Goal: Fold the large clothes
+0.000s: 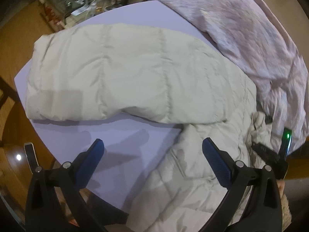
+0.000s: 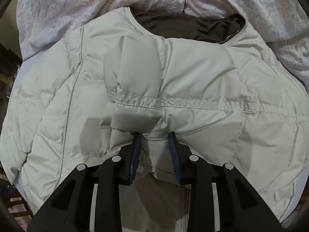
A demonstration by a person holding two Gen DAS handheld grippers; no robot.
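Two grippers over a pale puffy jacket (image 2: 193, 73) on a lavender table (image 1: 119, 141).
Left gripper (image 1: 152, 145): jaws spread wide, gripping nothing, sleeve ahead of them. Right gripper (image 2: 153, 137): jaws clenched on a jacket fold bunched between them; collar lies beyond.

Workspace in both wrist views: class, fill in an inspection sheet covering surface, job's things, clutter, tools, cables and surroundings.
Surface: pale lilac table top, partly bare near the left tool.
Job's things: pale puffer jacket spread on the table, sleeve stretched leftward, dark lining showing at the collar.
Clutter: pinkish mottled blanket heaped along the jacket's far side; phone at the table's edge.
Tools: left tool open, holding nothing, above bare table and jacket edge; right tool closed on a bunch of jacket fabric.
Cables: nothing seen.
Surroundings: wooden floor, cluttered glass shelf beyond the table.
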